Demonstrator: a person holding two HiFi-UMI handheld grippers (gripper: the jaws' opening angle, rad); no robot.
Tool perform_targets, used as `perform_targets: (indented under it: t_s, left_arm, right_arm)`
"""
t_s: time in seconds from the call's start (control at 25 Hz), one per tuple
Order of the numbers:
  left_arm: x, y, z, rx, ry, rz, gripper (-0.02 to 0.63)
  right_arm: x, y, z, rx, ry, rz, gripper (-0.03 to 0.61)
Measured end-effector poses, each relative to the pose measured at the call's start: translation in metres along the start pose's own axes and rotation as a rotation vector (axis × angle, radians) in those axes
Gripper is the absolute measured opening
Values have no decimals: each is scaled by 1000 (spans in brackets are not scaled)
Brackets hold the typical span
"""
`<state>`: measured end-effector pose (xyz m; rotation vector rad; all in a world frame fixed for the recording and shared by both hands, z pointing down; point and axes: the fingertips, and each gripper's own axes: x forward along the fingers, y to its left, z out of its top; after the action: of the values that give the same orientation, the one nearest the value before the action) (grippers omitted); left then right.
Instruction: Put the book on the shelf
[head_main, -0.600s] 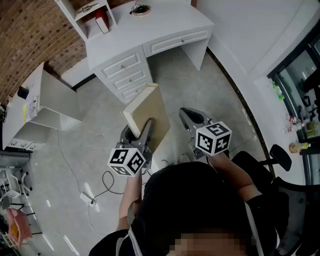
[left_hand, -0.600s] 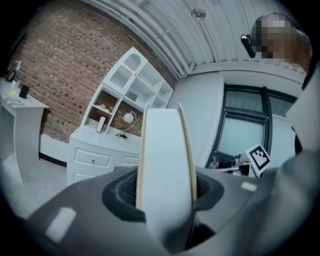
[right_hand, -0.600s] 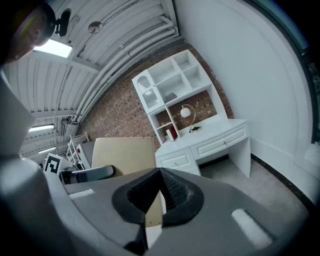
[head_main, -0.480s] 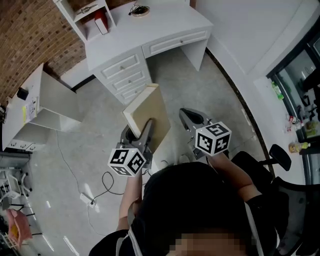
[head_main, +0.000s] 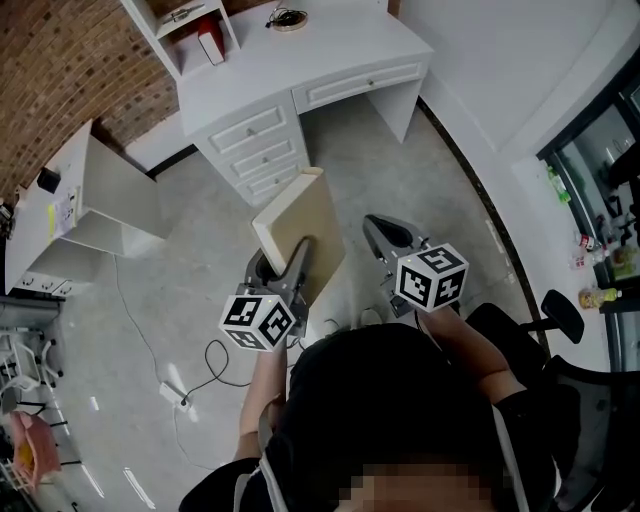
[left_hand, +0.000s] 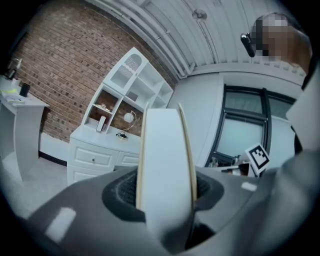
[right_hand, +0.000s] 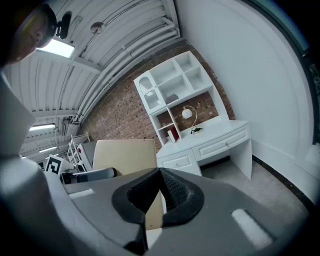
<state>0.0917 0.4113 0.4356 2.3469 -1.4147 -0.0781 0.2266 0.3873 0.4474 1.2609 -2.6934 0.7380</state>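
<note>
The left hand-held gripper (head_main: 287, 266) is clamping the book (head_main: 302, 222) at mid-frame, well apart from the shelf (head_main: 188, 32) at upper left. The right hand-held gripper (head_main: 384, 233) is hanging closed and empty. Carrying looks underway; approaching and lifting come next.

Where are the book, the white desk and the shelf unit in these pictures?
book (head_main: 300, 225): head view, on its beige cover.
white desk (head_main: 340, 45): head view, on the bare top.
shelf unit (right_hand: 170, 80): right gripper view, on its white upper compartments.
</note>
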Motion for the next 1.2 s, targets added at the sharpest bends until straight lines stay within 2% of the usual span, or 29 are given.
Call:
perform_targets:
  t_s: [0.36, 0.84, 1.2]
  left_arm:
    - [-25, 19, 3, 2, 1, 6, 209]
    - [-63, 73, 6, 1, 12, 27, 209]
    - [-56, 98, 16, -24, -11, 68, 209]
  right_arm:
    - [16, 34, -13, -15, 42, 25, -5]
    - [54, 83, -26, -4, 60, 44, -5]
    - [77, 78, -18, -4, 63, 59, -3]
